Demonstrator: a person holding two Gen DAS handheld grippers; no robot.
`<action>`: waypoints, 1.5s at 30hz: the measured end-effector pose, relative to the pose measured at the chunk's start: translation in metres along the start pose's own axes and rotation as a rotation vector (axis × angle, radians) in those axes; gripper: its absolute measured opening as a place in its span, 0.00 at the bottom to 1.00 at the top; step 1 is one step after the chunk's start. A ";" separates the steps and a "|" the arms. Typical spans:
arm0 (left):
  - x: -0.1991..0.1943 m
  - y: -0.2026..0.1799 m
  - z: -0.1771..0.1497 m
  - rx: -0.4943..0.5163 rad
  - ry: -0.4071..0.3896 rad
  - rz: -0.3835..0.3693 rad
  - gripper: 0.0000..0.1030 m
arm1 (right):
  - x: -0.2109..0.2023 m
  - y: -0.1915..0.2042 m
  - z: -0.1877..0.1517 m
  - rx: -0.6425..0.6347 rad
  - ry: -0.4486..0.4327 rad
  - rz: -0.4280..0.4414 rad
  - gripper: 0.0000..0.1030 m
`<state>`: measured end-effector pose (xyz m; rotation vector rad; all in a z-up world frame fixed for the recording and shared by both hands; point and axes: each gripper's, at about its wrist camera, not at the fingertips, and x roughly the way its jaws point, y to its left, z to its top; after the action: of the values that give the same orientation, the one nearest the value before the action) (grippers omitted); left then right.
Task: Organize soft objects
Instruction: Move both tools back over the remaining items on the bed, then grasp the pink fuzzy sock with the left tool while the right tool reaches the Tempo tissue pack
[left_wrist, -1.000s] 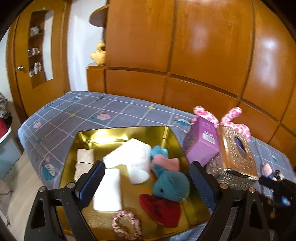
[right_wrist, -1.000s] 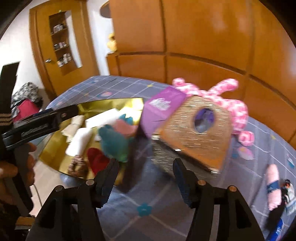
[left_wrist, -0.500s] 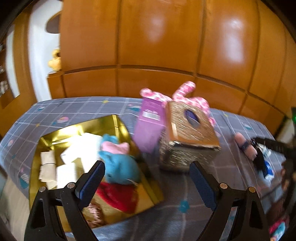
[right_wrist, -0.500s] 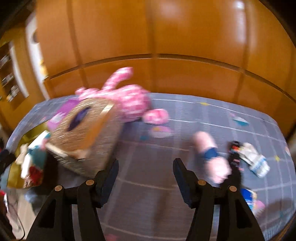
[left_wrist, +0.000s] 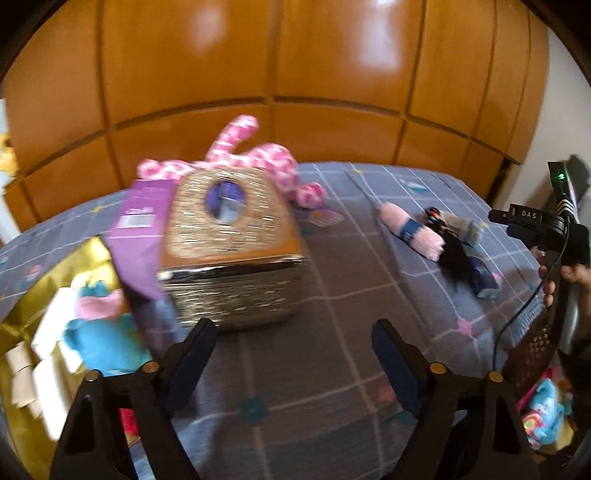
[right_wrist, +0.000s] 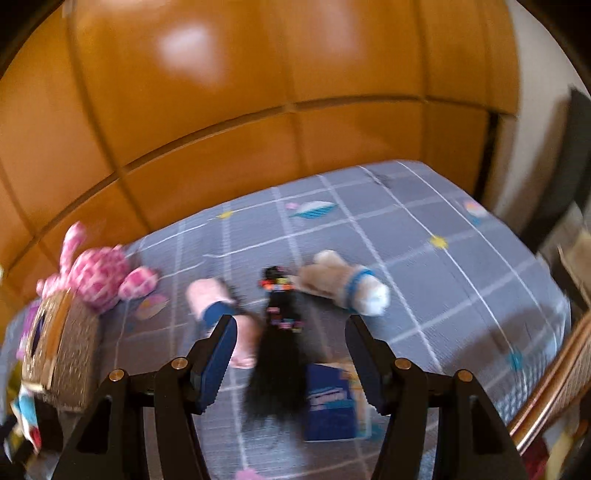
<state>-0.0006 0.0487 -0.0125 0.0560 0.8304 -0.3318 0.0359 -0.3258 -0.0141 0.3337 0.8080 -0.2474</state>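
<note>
Both claws gape empty, left claw just narrowed; right claw reads "DAS".

Ahead of the right gripper, a black hairpiece with coloured clips lies lengthwise on the bedspread, seen between the open claw's two fingers. Just left of it lies a pink roll with a blue band; to its upper right, a tan roll with a blue band. A blue packet lies just right of the hair. A pink spotted plush lies far left.
</note>
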 end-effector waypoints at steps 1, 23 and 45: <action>0.004 -0.005 0.001 0.004 0.012 -0.016 0.80 | 0.002 -0.006 -0.001 0.019 0.006 0.004 0.60; 0.170 -0.132 0.099 -0.048 0.258 -0.267 0.55 | 0.001 -0.026 0.000 0.124 -0.031 0.125 0.60; 0.222 -0.152 0.116 -0.024 0.236 -0.277 0.41 | 0.009 -0.035 0.000 0.181 0.004 0.210 0.60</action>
<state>0.1745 -0.1753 -0.0844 -0.0444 1.0792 -0.5838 0.0302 -0.3588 -0.0273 0.5855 0.7501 -0.1227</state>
